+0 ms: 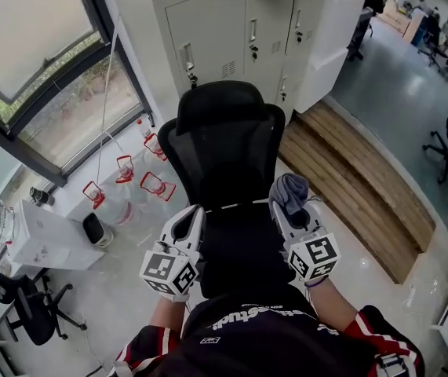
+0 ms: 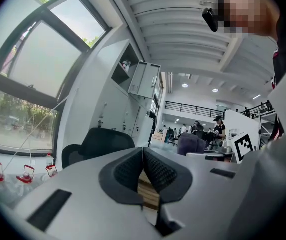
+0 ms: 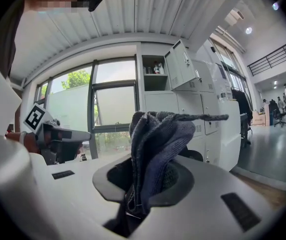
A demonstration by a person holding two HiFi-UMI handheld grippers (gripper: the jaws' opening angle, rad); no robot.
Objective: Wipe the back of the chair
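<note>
**Cloth in the right claw, chair back just ahead**

Head view: a black mesh chair (image 1: 222, 132) stands with its back towards the person, on a pale, glossy floor (image 1: 122, 289). Both claws are held up at the lower part of the chair back, one at each side. The left claw (image 1: 193, 211) is at the left edge of the back. The right claw (image 1: 283, 205) is at the right edge, with a grey-blue cloth (image 1: 290, 189) bunched at its tip. Behind the chair stands a row of pale lockers (image 1: 231, 34). A big window (image 1: 47, 77) runs along the left wall, with red-handled water jugs (image 1: 158, 187) on the floor below it. To the right lies a slatted wooden step (image 1: 349, 183), and darker floor with other office chairs lies beyond.

Left gripper view: the left claw (image 2: 143, 154) has its dark ribbed pads pressed together at the tips with nothing between them. The chair's dark headrest rises just beyond, to the left. The lockers, one upper door swung open, and the window are behind it. People are at work far down the hall.

Right gripper view: the right claw (image 3: 145, 181) is clamped on the cloth, which stands up in folds out of the jaws, one corner sticking out to the right. The left claw shows at the left, before the window.
</note>
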